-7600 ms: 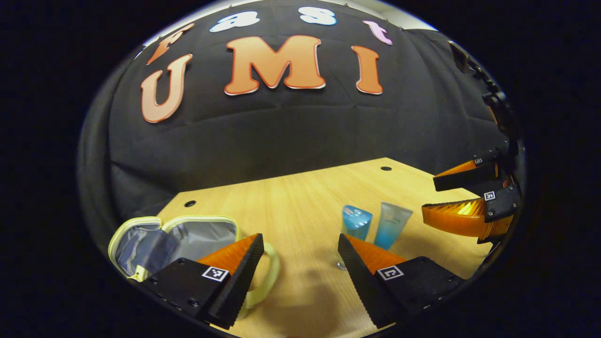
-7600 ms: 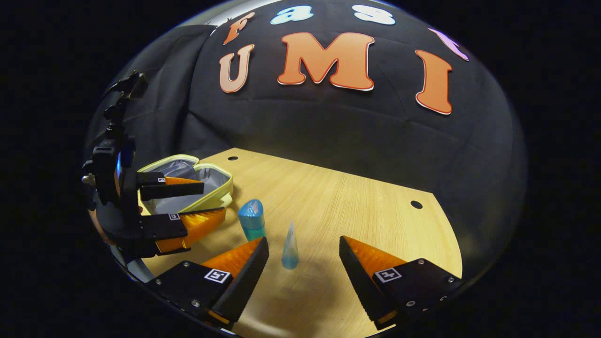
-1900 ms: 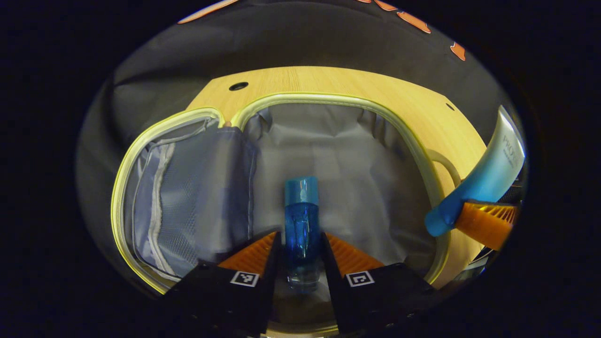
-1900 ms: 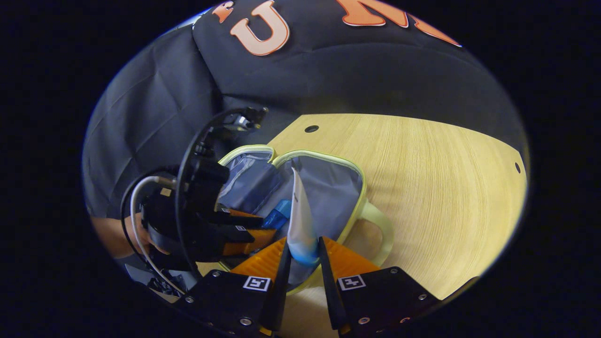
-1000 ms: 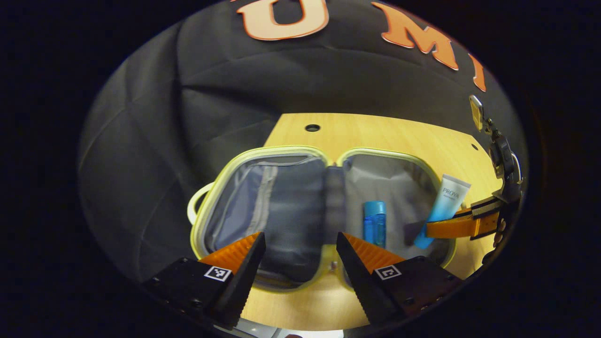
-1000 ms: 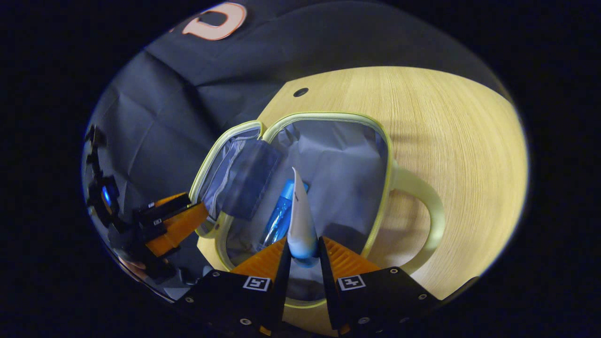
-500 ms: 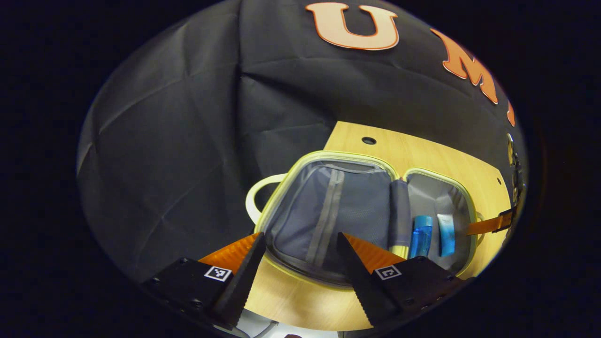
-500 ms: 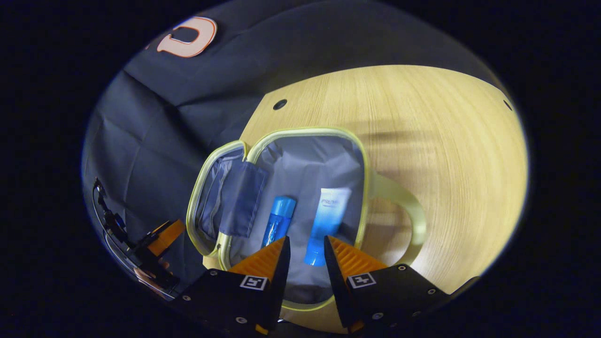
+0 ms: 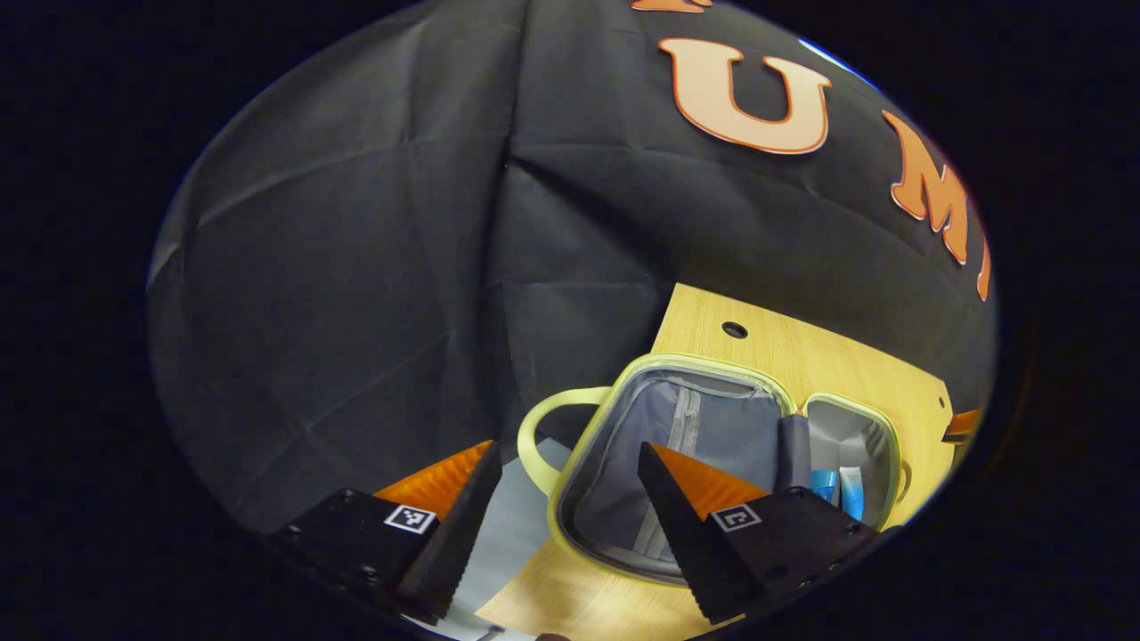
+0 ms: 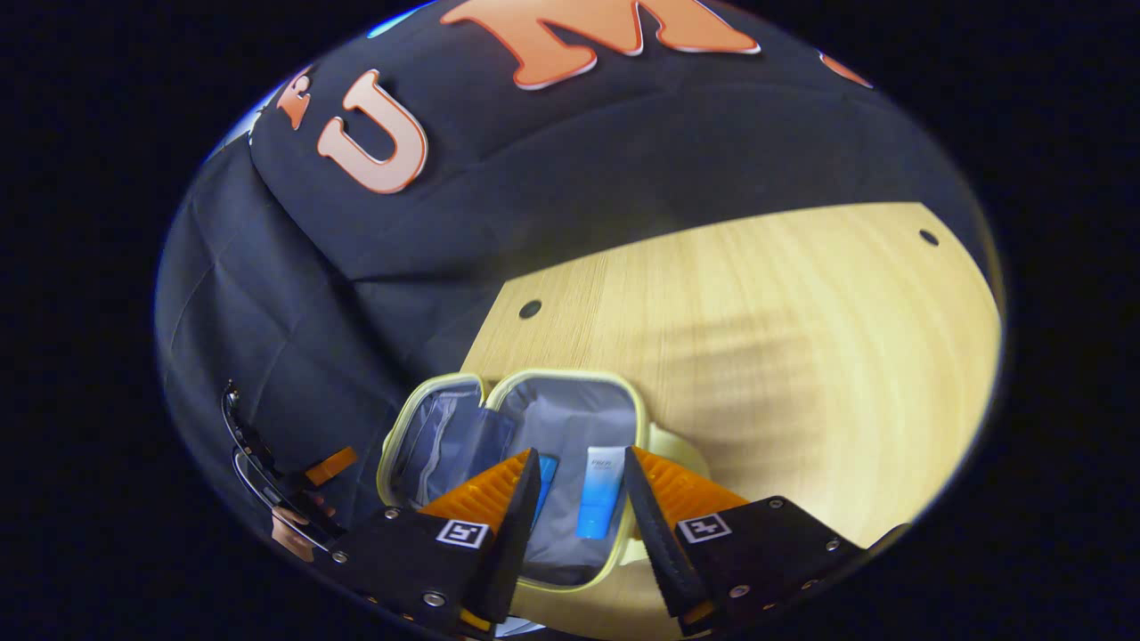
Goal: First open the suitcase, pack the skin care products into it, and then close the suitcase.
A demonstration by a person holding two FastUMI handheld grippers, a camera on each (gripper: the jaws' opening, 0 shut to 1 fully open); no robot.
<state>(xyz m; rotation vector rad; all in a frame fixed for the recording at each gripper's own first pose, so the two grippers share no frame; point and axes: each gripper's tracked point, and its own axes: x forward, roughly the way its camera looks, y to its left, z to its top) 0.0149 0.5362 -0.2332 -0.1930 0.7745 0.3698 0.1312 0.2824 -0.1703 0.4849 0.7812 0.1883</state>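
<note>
The small suitcase (image 10: 561,374) lies open flat on the wooden table, pale yellow-green rim, grey lining. In its right half a blue bottle (image 10: 546,472) and a white-to-blue tube (image 10: 601,503) lie side by side. My right gripper (image 10: 579,461) hovers open above and in front of that half, holding nothing. In the left gripper view the suitcase (image 9: 695,361) sits low right, with the bottle (image 9: 824,485) and tube (image 9: 852,491) in the far half. My left gripper (image 9: 565,458) is open and empty over the case's left handle (image 9: 539,427). Its orange finger (image 10: 329,463) shows at the left of the right gripper view.
The wooden table (image 10: 784,338) stretches to the right of the case, with small round holes (image 10: 530,309) near its back corners. The left half of the case overhangs near the table's left edge (image 9: 499,596). A hand (image 10: 289,530) holds the left gripper.
The right gripper let go of the tube, which now lies beside the bottle, then opened wider and drew back upward. The left gripper swung left and away from the case.
</note>
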